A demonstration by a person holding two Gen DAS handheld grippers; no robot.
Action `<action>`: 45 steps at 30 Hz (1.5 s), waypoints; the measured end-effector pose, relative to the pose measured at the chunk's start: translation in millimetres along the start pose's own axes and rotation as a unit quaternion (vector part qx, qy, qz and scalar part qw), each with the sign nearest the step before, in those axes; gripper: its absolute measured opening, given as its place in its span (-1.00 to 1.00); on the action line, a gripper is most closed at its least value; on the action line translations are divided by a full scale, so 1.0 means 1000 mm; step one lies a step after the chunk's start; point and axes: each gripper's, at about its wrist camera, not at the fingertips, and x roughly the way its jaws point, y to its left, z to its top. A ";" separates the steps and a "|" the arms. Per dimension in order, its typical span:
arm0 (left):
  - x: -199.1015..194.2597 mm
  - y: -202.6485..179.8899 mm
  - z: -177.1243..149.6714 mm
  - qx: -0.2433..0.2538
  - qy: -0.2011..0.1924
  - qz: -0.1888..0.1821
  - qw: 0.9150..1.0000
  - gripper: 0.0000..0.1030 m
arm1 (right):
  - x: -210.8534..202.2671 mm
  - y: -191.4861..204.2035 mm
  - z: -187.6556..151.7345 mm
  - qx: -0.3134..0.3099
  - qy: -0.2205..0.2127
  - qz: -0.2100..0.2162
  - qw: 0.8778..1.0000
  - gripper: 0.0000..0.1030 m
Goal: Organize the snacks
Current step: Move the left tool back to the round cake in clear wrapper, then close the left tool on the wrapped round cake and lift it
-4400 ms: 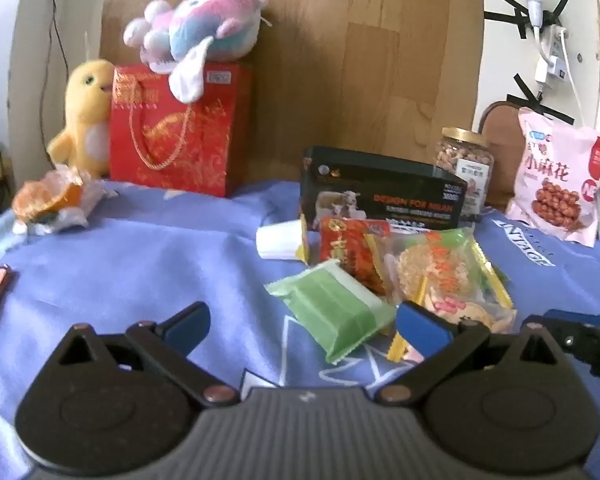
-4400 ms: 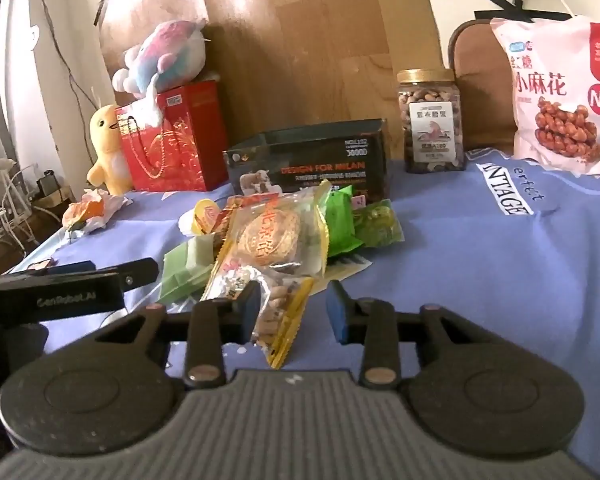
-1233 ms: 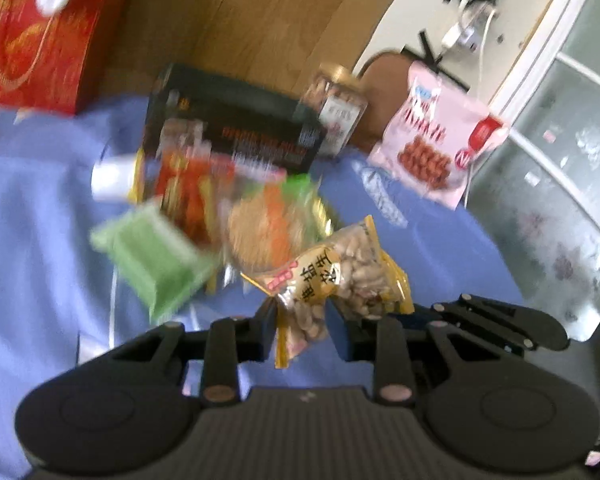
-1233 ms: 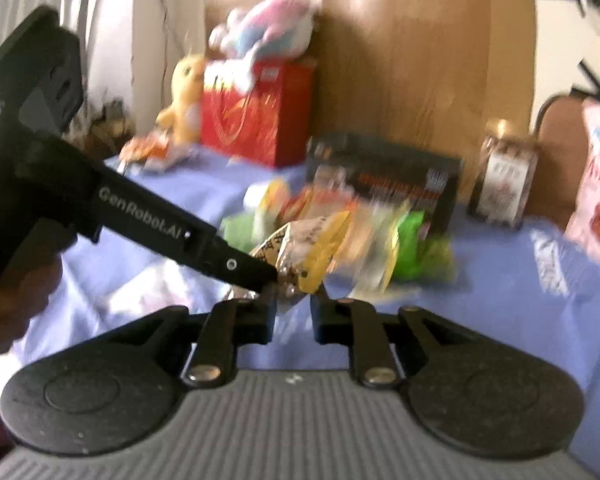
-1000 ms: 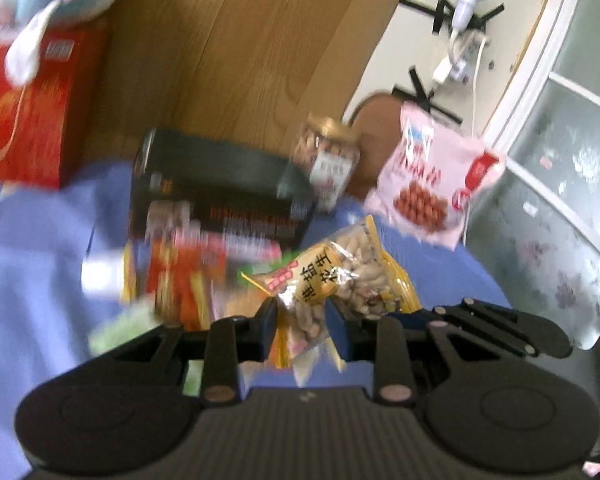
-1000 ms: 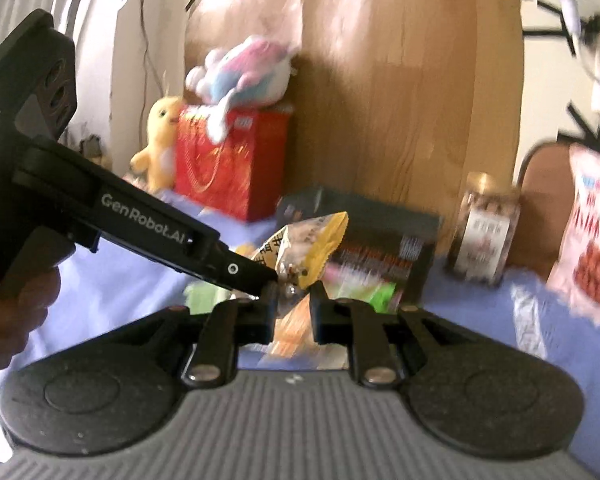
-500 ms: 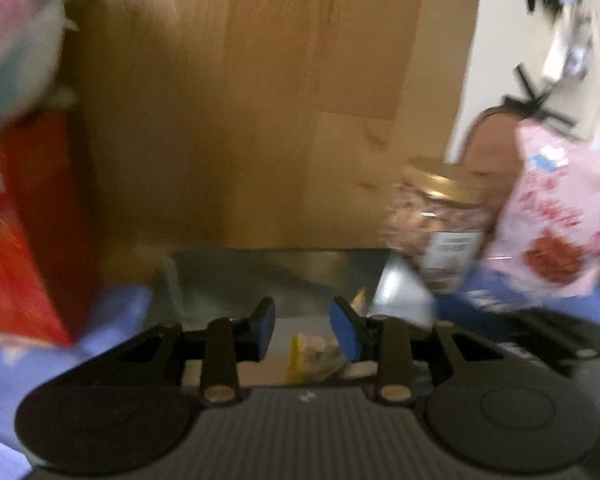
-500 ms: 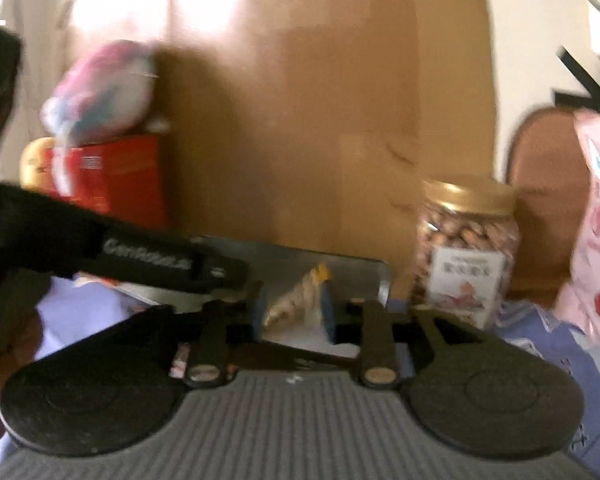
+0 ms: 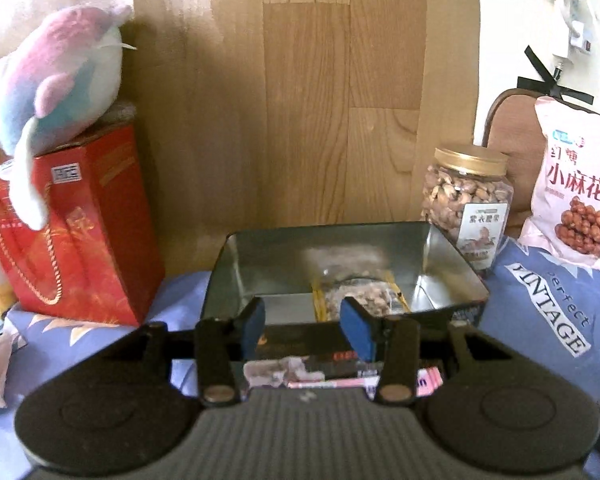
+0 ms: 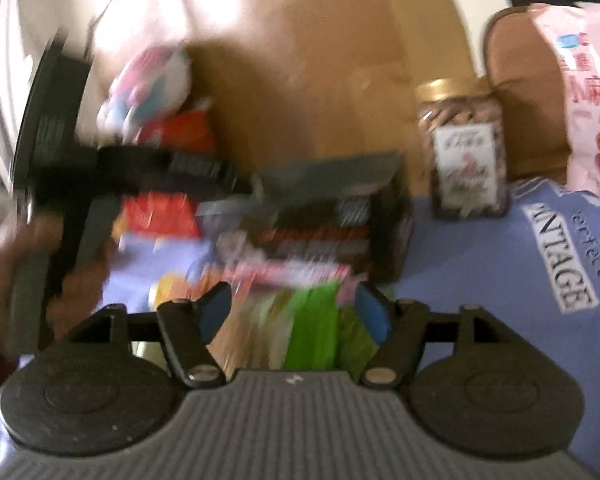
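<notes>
A yellow-edged peanut packet (image 9: 358, 294) lies inside the open black box (image 9: 259, 268) with a shiny silver lining. My left gripper (image 9: 306, 322) is open and empty, hovering just above the box's near rim. My right gripper (image 10: 293, 314) is open and empty, above the pile of loose snacks; a green packet (image 10: 314, 328) shows between its fingers. The right wrist view is blurred. The box shows there too (image 10: 384, 216), with the left gripper's body (image 10: 99, 176) reaching over it from the left.
A nut jar (image 9: 466, 210) stands right of the box, a pink snack bag (image 9: 576, 188) beyond it. A red gift bag (image 9: 79, 228) with a plush toy (image 9: 55, 80) on top stands left. A wooden board (image 9: 308, 100) backs the blue cloth (image 9: 540, 320).
Both grippers held the peanut packet together and carried it over the box. They have opened and the packet now lies in the box. The right gripper has pulled back over the pile.
</notes>
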 end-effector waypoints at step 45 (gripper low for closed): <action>-0.067 -0.087 -0.100 0.072 0.074 -0.072 0.992 0.06 | -0.104 -0.009 -0.063 0.036 -0.015 -0.076 0.996 -0.76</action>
